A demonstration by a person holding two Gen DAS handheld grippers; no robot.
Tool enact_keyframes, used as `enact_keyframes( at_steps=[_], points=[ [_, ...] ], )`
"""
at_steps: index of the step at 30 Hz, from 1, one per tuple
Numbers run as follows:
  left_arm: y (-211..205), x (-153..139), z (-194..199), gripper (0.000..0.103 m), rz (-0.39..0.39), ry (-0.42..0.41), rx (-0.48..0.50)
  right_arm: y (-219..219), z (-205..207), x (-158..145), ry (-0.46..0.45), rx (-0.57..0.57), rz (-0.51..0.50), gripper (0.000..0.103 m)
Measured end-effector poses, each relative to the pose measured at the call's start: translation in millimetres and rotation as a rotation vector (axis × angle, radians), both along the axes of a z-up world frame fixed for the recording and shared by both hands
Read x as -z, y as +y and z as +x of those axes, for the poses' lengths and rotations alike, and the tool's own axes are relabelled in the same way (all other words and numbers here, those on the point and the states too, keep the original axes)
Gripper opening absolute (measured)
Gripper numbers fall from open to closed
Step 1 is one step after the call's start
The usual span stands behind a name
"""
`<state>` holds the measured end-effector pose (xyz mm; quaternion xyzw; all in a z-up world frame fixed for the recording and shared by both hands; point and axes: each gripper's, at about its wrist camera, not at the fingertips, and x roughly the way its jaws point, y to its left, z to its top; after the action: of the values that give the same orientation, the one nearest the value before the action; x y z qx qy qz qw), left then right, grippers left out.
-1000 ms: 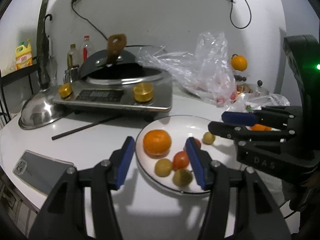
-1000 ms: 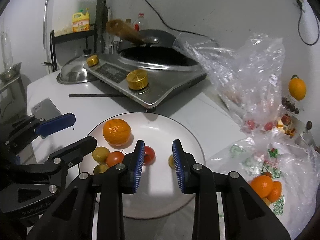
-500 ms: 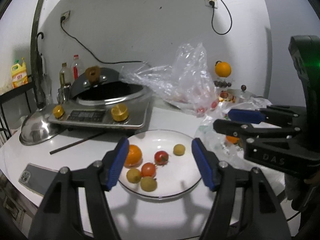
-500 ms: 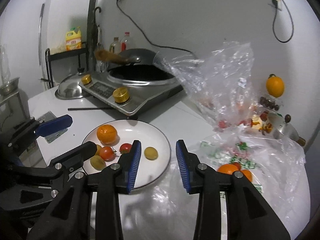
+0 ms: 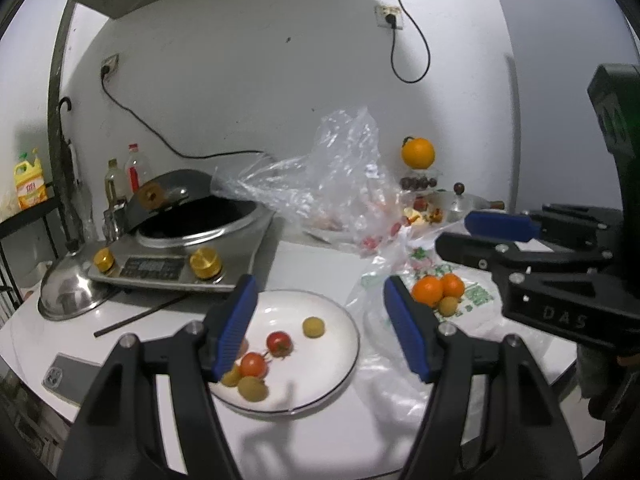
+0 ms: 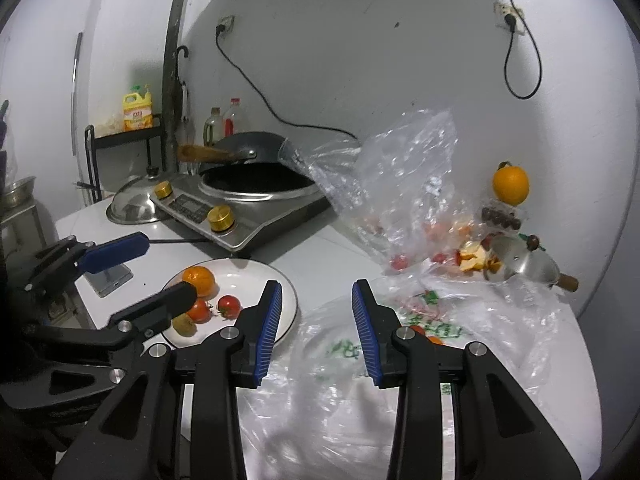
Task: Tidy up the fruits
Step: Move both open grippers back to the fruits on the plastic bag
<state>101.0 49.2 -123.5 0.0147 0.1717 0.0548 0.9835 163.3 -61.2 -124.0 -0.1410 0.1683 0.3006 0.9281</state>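
Your left gripper (image 5: 316,328) is spread wide and holds nothing; it hangs above the white plate (image 5: 340,360), touching no fruit. Your right gripper (image 6: 316,320) is open a moderate way, also empty, poised over the near edge of the printed plastic bag (image 6: 400,360), its left finger in front of the plate's rim. Both tools point forward and slightly down, side by side. Compared with a second ago, both have pulled back and up, so plate and fruit look smaller, and the right one's fingers stand wider apart. On the plate lie two tomatoes (image 5: 266,354), small yellow-green fruits (image 5: 313,327) and an orange (image 6: 199,279). More oranges (image 5: 438,290) sit on the bag just right of the plate. Farther back stands the cooker (image 5: 188,252).
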Motion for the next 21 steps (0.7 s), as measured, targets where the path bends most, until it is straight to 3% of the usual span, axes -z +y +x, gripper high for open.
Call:
enact_keyframes(
  at_steps=[13, 17, 21],
  points=[
    [-30.2, -16.4, 12.7, 0.068, -0.009, -0.034, 0.017, -40.1, -1.0, -15.3, -0.052, 0.026, 0.034, 0.042],
    [-34.3, -19.4, 17.8, 0.077, -0.023, -0.049, 0.016, -48.2, 1.8, -16.8, -0.059, 0.032, 0.039, 0.047],
    [-40.1, -23.4, 24.5, 0.078, -0.026, -0.062, 0.024, -57.5, 7.0, -19.2, -0.067, 0.042, 0.044, 0.047]
  ],
)
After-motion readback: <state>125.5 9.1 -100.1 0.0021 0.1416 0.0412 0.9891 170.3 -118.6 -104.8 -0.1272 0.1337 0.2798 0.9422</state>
